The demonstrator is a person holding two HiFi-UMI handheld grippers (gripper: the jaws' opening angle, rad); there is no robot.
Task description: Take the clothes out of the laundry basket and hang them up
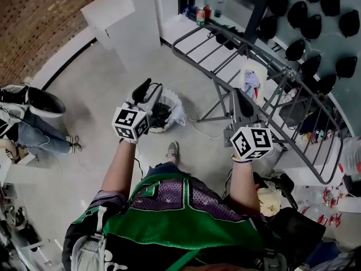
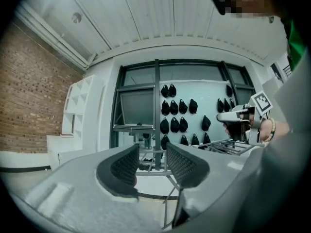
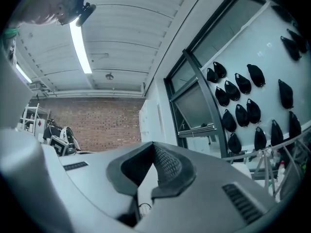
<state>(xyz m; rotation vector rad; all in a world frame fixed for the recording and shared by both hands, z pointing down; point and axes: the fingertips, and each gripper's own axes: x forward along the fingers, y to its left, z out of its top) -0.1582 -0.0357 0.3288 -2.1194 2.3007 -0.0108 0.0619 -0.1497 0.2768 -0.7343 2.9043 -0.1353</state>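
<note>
The person's green and purple shirt [image 1: 175, 208] fills the bottom of the head view, and both forearms reach forward from it. The left gripper [image 1: 148, 87] is held over the laundry basket [image 1: 176, 101]. In the left gripper view its jaws stand apart and nothing is between them; only the window frame and the far wall show through the gap. The right gripper [image 1: 241, 98] is held near the drying rack [image 1: 225, 38], with its tips in front of the rack's folding legs. In the right gripper view its jaws are pressed together and they hold nothing.

The basket stands on the pale floor [image 1: 101, 83], just beyond the person's shoe [image 1: 173, 149] and to the left of the rack. The clothes [image 1: 161, 113] lie inside it as a dark heap. Something pale [image 1: 251, 81] hangs at the middle of the rack. Rows of dark pouches [image 1: 316, 16] hang on the light wall behind the rack.
</note>
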